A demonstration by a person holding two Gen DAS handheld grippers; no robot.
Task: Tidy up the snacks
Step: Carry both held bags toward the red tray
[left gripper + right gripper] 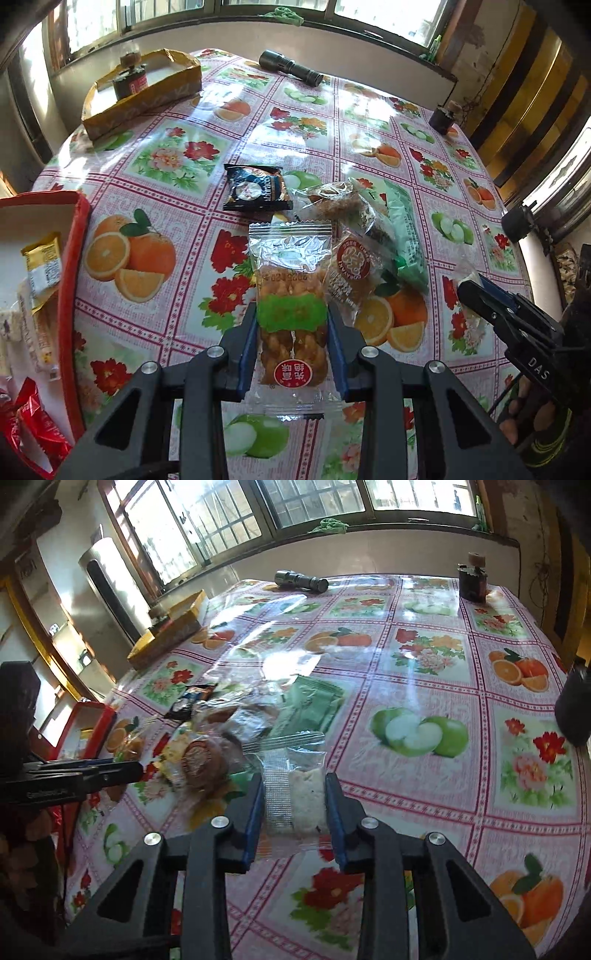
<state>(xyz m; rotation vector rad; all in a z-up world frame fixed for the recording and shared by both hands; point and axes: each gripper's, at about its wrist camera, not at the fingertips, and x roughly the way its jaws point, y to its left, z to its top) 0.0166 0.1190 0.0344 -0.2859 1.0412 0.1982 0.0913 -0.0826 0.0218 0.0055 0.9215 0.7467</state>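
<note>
- Snacks lie in a loose pile (354, 229) mid-table, from 12 to 2 o'clock of the left gripper; two packets are already lifted out, one per gripper.
- Table (177, 162), under a fruit-and-flower cloth, carries everything; a red tray (75, 266) at 9 o'clock in the left view already holds several packets, so it is judged the sorting destination.
- Yellow box (147, 99) at 11 o'clock holds a small dark jar; its role in the task cannot be told.
- Left gripper (291, 328) is clamped on a twist packet (290, 295), pads pressing its long sides at the green band; held clear of the pile, judged ready for carrying to the tray.
- Right gripper (293, 801) is closed on a pale packet (295, 790), gripped likewise across its width, with the pile at 10 o'clock.
- Torch (290, 68) at 12 o'clock, far edge, lies apart from the work.
- Writing: twist packet bears a red round seal with Chinese characters; a black packet (256, 188) shows partial script, unreadable; the right gripper's body reads "DAS".
</note>
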